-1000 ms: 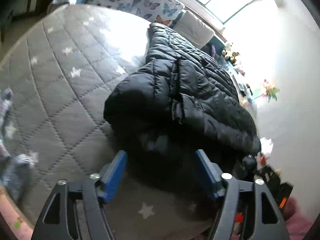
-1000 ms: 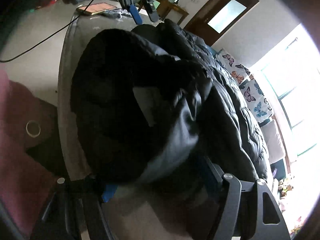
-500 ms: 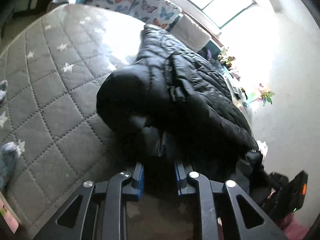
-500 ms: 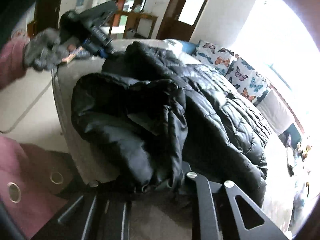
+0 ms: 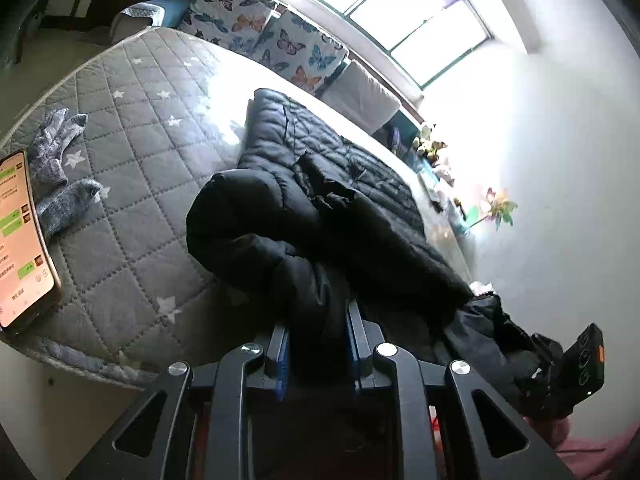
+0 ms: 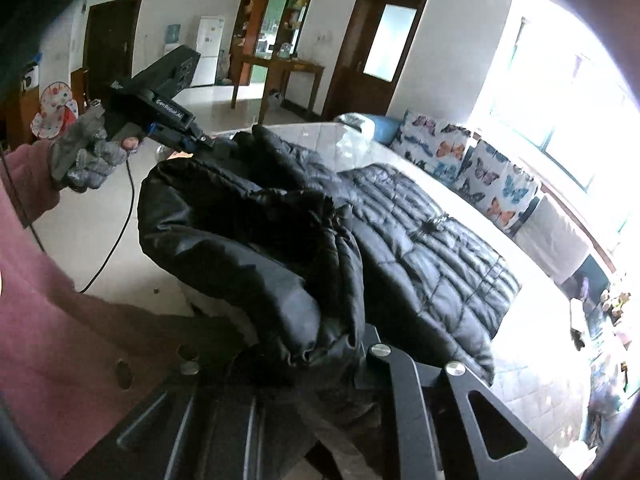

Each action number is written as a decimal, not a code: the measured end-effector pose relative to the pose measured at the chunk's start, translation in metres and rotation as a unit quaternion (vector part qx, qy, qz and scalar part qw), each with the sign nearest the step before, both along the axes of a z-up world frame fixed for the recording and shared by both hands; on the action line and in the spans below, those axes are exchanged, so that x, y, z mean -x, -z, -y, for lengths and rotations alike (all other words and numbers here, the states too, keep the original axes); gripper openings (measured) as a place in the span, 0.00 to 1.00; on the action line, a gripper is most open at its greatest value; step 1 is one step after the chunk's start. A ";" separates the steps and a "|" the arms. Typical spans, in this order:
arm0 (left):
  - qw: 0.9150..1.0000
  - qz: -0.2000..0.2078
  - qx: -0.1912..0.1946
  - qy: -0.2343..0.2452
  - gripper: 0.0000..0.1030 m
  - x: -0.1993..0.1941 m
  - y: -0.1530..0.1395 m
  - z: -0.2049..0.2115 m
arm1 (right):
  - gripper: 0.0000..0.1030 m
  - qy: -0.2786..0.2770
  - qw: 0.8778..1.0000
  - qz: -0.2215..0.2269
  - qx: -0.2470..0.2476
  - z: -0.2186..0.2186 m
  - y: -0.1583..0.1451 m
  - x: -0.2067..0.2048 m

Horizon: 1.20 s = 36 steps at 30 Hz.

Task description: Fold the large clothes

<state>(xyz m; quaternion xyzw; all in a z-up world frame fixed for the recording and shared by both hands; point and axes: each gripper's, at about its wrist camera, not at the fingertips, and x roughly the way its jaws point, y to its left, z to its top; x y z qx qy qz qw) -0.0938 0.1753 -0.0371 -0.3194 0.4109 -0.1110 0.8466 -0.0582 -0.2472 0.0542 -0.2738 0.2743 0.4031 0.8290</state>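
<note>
Here we saw a black puffer jacket (image 5: 352,208) lying on the bed (image 5: 132,184), its far part flat toward the butterfly pillows (image 5: 280,40), its near end bunched and lifted off the bed's edge. The left tongs (image 5: 316,344) were nearly closed, blue pads pinching a thick fold of the jacket's near edge. From the right wrist view, the right tongs (image 6: 320,360) were also nearly closed; the fingertips were buried under fabric, but a gathered roll of jacket (image 6: 280,240) sat clamped between them. In that same view the left tongs (image 6: 200,140) gripped the jacket's far corner, held by a hand (image 6: 88,156) in a grey glove with a pink sleeve (image 6: 40,300). A phone (image 5: 20,236) with its screen lit lay at the bed's near corner, grey socks (image 5: 56,172) just beside it.
</note>
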 end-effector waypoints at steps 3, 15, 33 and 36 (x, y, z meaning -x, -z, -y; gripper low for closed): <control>1.000 0.007 0.012 -0.003 0.22 -0.005 -0.012 0.002 | 0.16 0.006 1.000 0.011 -0.013 0.001 -0.006 -0.017; 0.999 0.014 0.043 -0.016 0.23 -0.112 -0.060 -0.023 | 0.16 0.026 0.997 0.049 -0.058 -0.005 -0.039 -0.100; 0.998 -0.040 0.028 -0.044 0.24 -0.362 -0.053 -0.043 | 0.18 0.100 0.992 0.058 -0.043 -0.030 -0.010 -0.286; 0.996 -0.062 0.040 -0.052 0.25 -0.399 -0.031 -0.051 | 0.18 0.114 0.992 0.044 -0.043 -0.034 0.002 -0.317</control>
